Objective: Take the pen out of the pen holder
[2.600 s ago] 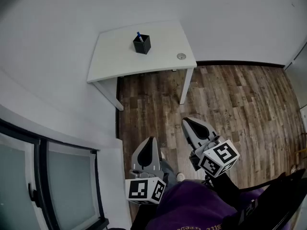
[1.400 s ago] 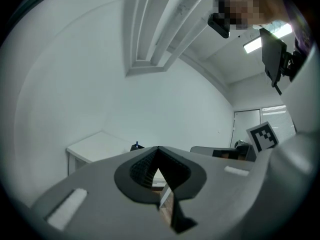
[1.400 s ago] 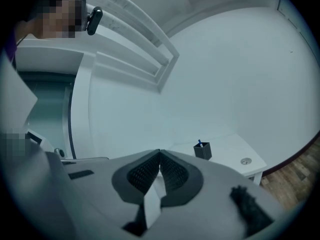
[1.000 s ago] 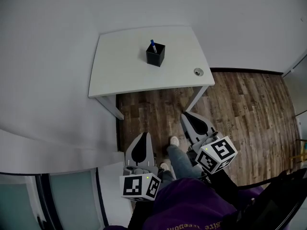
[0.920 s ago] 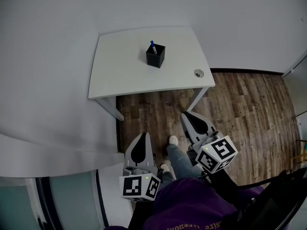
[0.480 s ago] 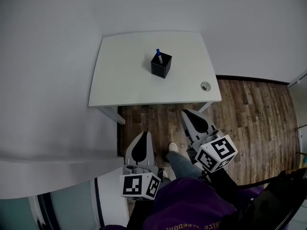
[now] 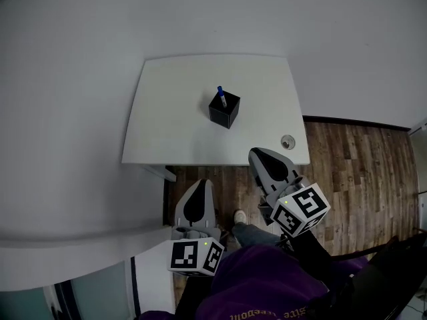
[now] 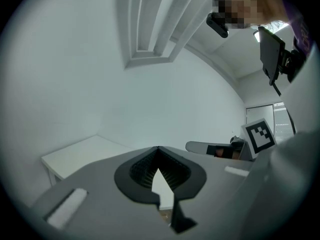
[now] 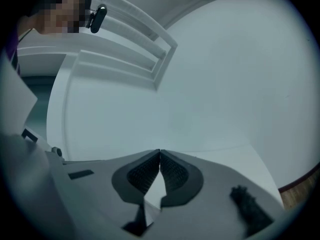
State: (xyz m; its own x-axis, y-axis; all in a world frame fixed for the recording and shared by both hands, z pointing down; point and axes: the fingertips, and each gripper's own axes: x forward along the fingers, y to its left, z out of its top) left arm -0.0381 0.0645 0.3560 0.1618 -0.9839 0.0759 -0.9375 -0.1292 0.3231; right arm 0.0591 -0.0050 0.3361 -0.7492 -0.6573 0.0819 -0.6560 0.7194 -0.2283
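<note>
A black square pen holder (image 7: 224, 110) stands near the middle of the white table (image 7: 167, 125) in the head view. A blue pen (image 7: 221, 95) sticks up out of it, leaning left. My left gripper (image 7: 197, 187) is shut and empty, held low over the floor short of the table's front edge. My right gripper (image 7: 262, 155) is shut and empty too, its tips just over the table's front right edge. Both are well short of the holder. In the gripper views the jaws of the left gripper (image 8: 158, 148) and right gripper (image 9: 159, 152) meet at their tips.
A round grommet (image 7: 287, 141) sits in the table's front right corner. White walls close in behind and left of the table. Wood floor (image 7: 360, 165) lies to the right. The person's legs and a shoe (image 7: 240, 217) show between the grippers.
The view has closed in on the table: it and the pen holder now sit lower and nearer. The right gripper's tips have reached the table's front edge. Both grippers stayed shut.
</note>
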